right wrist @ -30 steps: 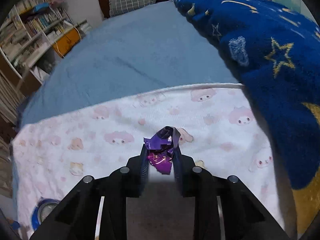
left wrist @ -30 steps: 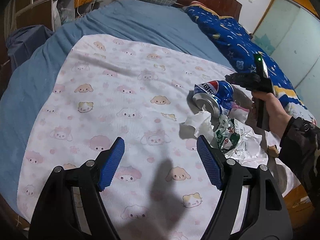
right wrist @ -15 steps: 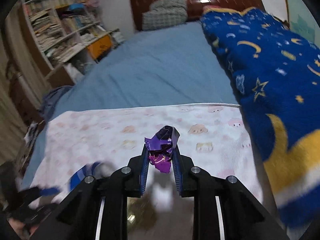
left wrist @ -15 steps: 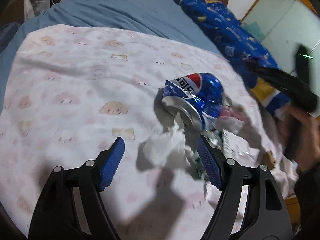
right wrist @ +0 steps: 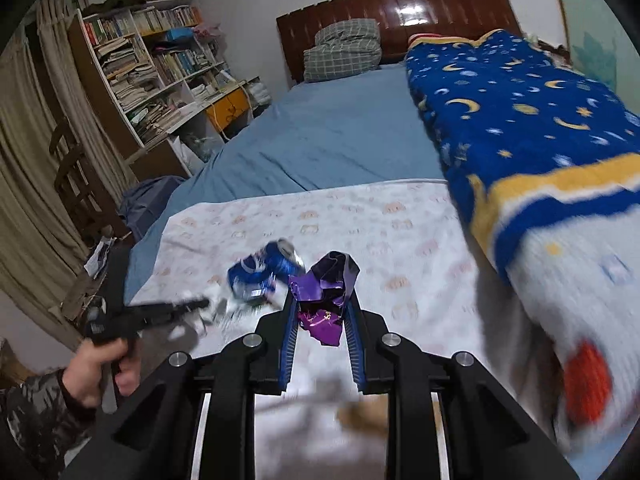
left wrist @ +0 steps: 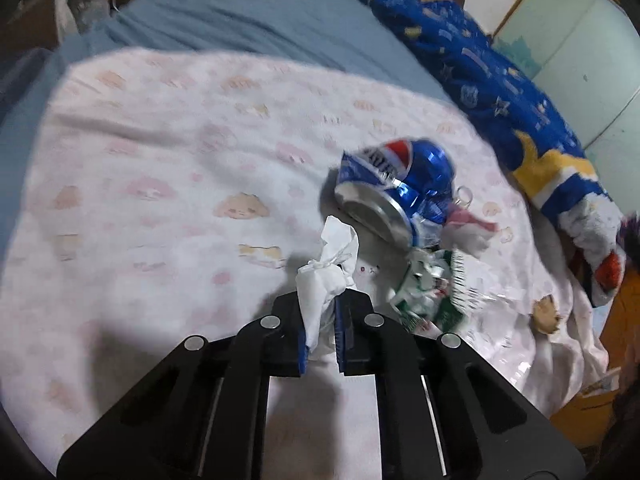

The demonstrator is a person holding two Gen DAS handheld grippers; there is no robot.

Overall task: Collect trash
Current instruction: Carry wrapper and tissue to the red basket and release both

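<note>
Left hand-held gripper (left wrist: 322, 312) has just closed, pinching a crumpled white tissue (left wrist: 326, 268) beside the crushed blue can (left wrist: 394, 184). Right hand-held gripper (right wrist: 320, 316) grips a purple wrapper (right wrist: 326, 300) above the bed (right wrist: 340, 140).

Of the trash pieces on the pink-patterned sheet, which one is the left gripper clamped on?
The white crumpled tissue, pinched between the left gripper pads. The crushed blue can and green-and-white wrapper lie loose beside it.

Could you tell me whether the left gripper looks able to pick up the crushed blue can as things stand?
Probably not yet: the left gripper is shut on a white tissue, so its jaws are occupied. The blue can lies just beyond, uncovered.
</note>
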